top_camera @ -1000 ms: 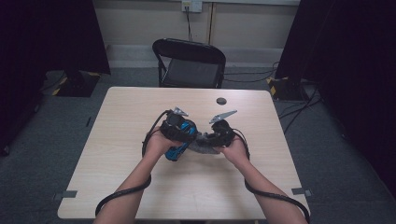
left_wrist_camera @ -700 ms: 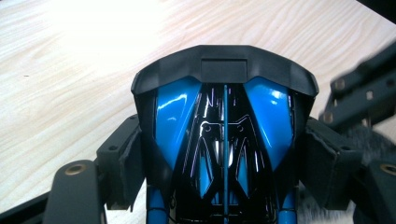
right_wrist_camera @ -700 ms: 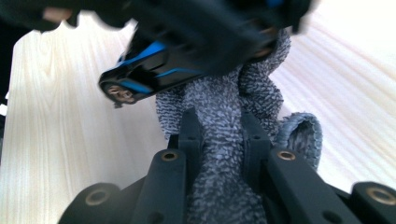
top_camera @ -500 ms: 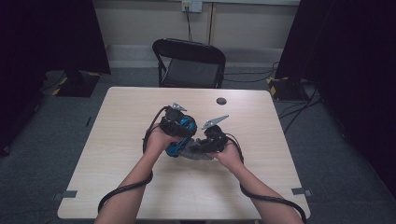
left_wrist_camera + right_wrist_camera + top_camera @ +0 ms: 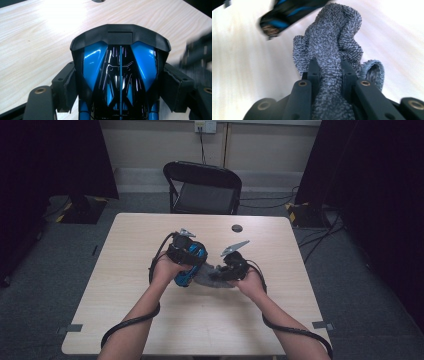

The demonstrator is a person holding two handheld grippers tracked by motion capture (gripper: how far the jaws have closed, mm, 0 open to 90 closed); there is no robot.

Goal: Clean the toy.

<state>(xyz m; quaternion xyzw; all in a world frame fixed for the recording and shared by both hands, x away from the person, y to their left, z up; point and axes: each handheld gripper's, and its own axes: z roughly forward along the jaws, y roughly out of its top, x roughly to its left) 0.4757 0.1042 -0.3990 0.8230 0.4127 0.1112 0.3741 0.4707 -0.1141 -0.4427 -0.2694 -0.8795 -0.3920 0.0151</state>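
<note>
Near the middle of the high view, the left hand-held gripper [image 5: 186,265] clamps a glossy blue-and-black toy car [image 5: 189,264], its jaws standing wide and pressed against the car's two flanks. In the left gripper view the car [image 5: 120,75] fills the centre of the frame, nose up, with the pads [image 5: 71,86] set against the body panels low at left and right. The shell looks like hard, smooth plastic: stiff, probably light, and slick under the pads, so a grip across the widest part of the body, as here, seems safest; thin trim and the dark bumper at the top look more breakable.

The right hand-held gripper [image 5: 226,270] is closed tight on a grey terry cloth [image 5: 207,276], which lies between the two hands just right of the car. In the right gripper view the cloth [image 5: 332,50] rises from the jaws as a bunched roll toward the upper centre. It is soft, limp and nubbly, so it will sag and fold; pinching a gathered fold holds it well.

Both things hover just over the pale wooden counter [image 5: 150,320].
</note>
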